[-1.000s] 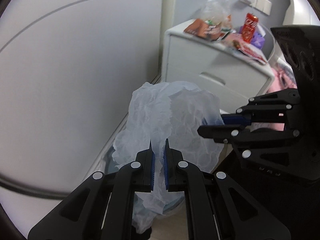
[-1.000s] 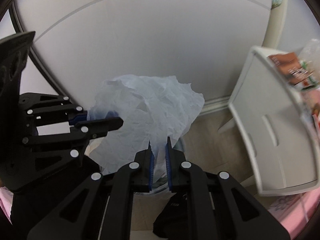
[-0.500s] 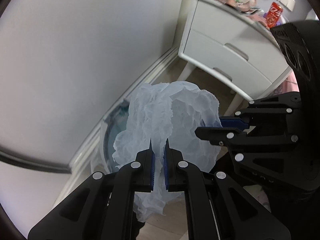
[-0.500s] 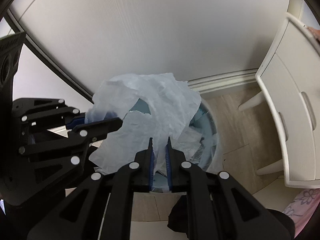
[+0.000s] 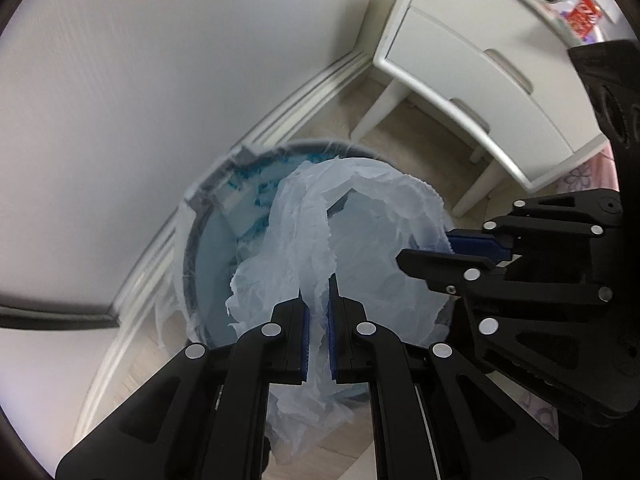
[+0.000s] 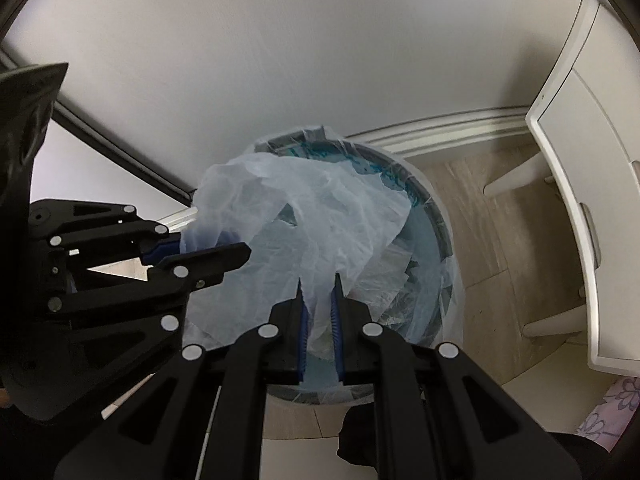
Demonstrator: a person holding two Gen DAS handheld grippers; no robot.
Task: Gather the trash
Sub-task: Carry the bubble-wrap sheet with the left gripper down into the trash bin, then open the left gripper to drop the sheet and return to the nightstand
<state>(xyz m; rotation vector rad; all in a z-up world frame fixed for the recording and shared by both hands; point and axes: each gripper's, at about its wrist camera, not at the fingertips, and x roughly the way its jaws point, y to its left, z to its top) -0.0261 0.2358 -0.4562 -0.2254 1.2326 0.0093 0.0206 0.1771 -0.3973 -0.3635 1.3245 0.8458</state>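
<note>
Translucent pale-blue plastic bag [image 5: 360,248] pinched at 2 spots — left gripper [image 5: 318,300] clamped on one gathered fold, right gripper [image 6: 319,296] clamped on another. Bag held directly over round blue bin [image 6: 434,232], crumpled, mouth barely parted. Bin already lined, with scraps of paper or plastic inside. Both tools pointing steeply down at bin mouth. White nightstand [image 5: 480,80] just beside bin; wrappers and red packet [image 5: 584,20] on its top, not yet collected.

Step in hand, by judgement: bringing bag to bin, either to fit as liner or to discard — cannot tell which. Next move calls for drawing the 2 grips apart to spread the mouth, then lowering over the rim without tearing thin film.
</note>
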